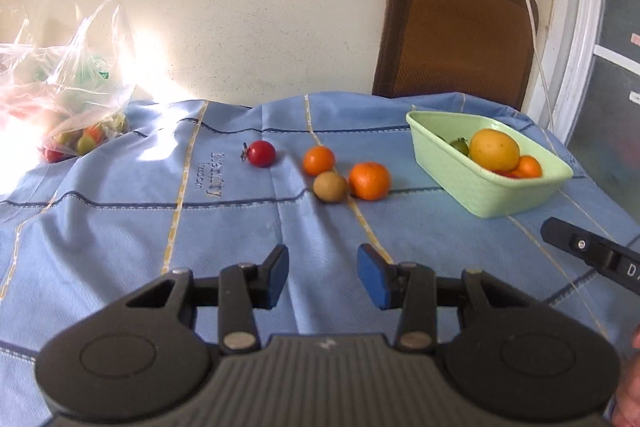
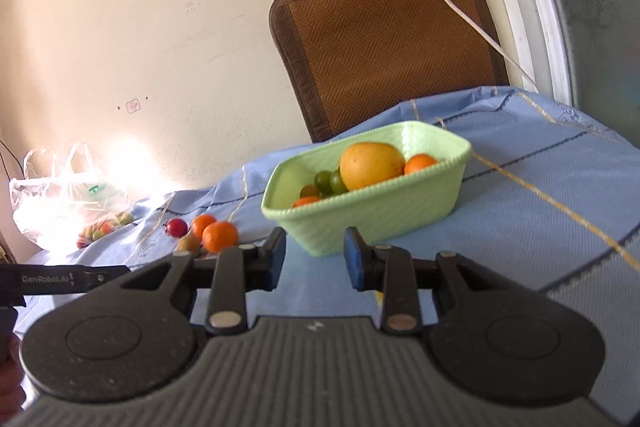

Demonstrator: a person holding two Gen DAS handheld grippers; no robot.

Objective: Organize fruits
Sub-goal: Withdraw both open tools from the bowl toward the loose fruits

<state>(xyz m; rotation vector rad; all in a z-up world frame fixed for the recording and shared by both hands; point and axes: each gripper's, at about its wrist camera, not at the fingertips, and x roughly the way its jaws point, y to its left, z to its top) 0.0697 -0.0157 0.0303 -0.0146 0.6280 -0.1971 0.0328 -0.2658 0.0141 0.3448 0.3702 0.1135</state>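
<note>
A red tomato [image 1: 261,153], two oranges [image 1: 319,160] [image 1: 369,181] and a brownish kiwi [image 1: 330,187] lie on the blue tablecloth [image 1: 120,227]. A pale green basket [image 1: 460,183] at the right holds a big yellow fruit [image 1: 494,149], an orange and green fruits. My left gripper [image 1: 323,277] is open and empty, hovering short of the loose fruits. My right gripper [image 2: 315,261] is open and empty, just in front of the basket [image 2: 380,215]; the loose fruits [image 2: 219,235] lie to its left.
A clear plastic bag [image 1: 68,99] with more fruit lies at the far left by the wall. A brown chair back [image 1: 456,31] stands behind the table. A white cable [image 1: 532,27] hangs at the right. The right gripper's body [image 1: 592,253] shows at the left view's right edge.
</note>
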